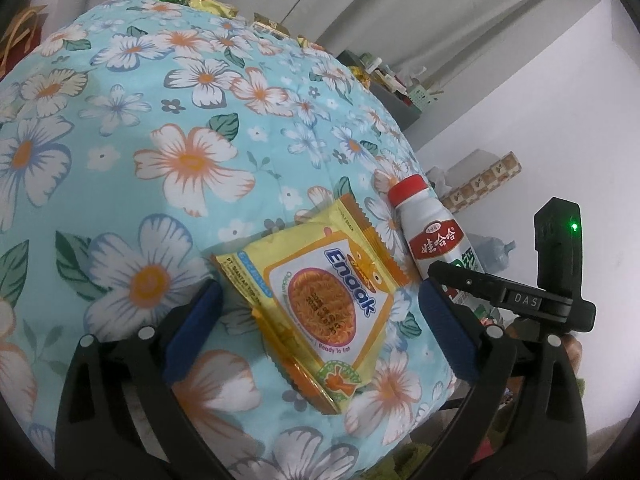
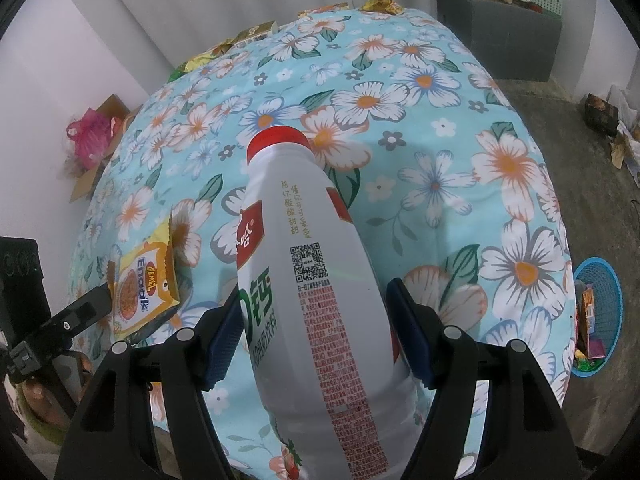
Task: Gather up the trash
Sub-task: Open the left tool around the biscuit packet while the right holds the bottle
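Observation:
A yellow Enaak noodle packet point(image 1: 320, 300) lies flat on the floral blue cloth point(image 1: 160, 140). My left gripper point(image 1: 320, 316) stands wide open around it, and neither blue pad touches it. To its right a white drink bottle point(image 2: 316, 300) with a red cap is held tilted above the cloth, cap pointing away. My right gripper point(image 2: 318, 336) is shut on the bottle's body. In the left wrist view the same bottle point(image 1: 432, 232) shows beside the packet. The right wrist view shows the packet point(image 2: 140, 288) at the left.
Several gold and green wrappers point(image 2: 380, 4) lie along the cloth's far edge. A blue basket point(image 2: 600, 308) holding wrappers stands on the floor at the right. A grey cabinet point(image 2: 500, 36) stands behind, and a cardboard box with a pink bag point(image 2: 92, 140) is at the left.

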`<state>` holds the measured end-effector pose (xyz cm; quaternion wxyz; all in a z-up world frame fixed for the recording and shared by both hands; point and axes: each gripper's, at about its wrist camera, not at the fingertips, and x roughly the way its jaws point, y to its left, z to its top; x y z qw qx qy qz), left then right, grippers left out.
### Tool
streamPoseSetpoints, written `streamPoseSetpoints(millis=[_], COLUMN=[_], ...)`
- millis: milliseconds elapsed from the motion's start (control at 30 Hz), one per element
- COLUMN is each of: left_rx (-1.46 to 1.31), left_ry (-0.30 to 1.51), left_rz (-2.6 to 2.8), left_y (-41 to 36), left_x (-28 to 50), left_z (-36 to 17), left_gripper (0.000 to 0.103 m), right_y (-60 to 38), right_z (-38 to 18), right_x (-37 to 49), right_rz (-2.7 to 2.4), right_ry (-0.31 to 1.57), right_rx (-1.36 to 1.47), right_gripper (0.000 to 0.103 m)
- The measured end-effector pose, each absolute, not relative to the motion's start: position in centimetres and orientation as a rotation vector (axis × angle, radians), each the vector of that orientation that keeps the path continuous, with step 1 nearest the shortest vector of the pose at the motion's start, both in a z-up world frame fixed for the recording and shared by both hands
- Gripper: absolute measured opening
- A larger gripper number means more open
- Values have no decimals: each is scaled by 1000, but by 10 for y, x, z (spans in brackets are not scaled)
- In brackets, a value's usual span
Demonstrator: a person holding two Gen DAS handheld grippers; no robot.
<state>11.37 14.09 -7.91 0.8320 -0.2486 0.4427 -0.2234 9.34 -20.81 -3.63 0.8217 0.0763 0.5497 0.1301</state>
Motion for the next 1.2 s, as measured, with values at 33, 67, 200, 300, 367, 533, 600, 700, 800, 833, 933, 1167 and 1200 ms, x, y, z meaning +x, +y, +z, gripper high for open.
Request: streamPoseSetpoints(millis=[33,67,200,300,367,533,600,700,800,833,933,1167,1200], left_rx=[-531,-535,-553,-551,-547,-539,-520,-485,-476,-477,-496,-500,-500], left_ry=[938,935,927,928,927,925,926,928,927,927,924,920,919], left_rz=[-474,-475,-471,-473,-474,-488,-489,-481,-479,-481,-490,-492,-491], left_y=[141,142,142,141,141,141,139,134,133,133,135,136,136], left_x=[114,114,114,114,114,114,114,113,113,114,114,113,114], left_z=[-79,-80,-80,-80,-81,-81,-81,-80,-79,-80,-80,-80,-80], left_gripper=[94,94,94,94,94,94,94,94,94,94,94,94,94], right_y=[-208,-208,-208,-208,-208,-208,-208,-208,-208,-207,-207,-207,-207], right_z=[-36,-36,-36,-36,-37,-37,-36,-36,-36,-36,-36,-36,-36], right_x=[93,93,93,93,94,94,93,93,93,93,93,94,93], right_rz=[277,277,277,276,276,276,276,276,276,276,276,275,275], right_ry=[1170,1170,1170,1170,1169,1170,1170,1169,1169,1169,1169,1170,1170], right_rx=[163,164,163,162,161,163,162,162,164,162,161,162,161], right_gripper=[68,68,68,68,68,68,68,68,68,68,68,68,68])
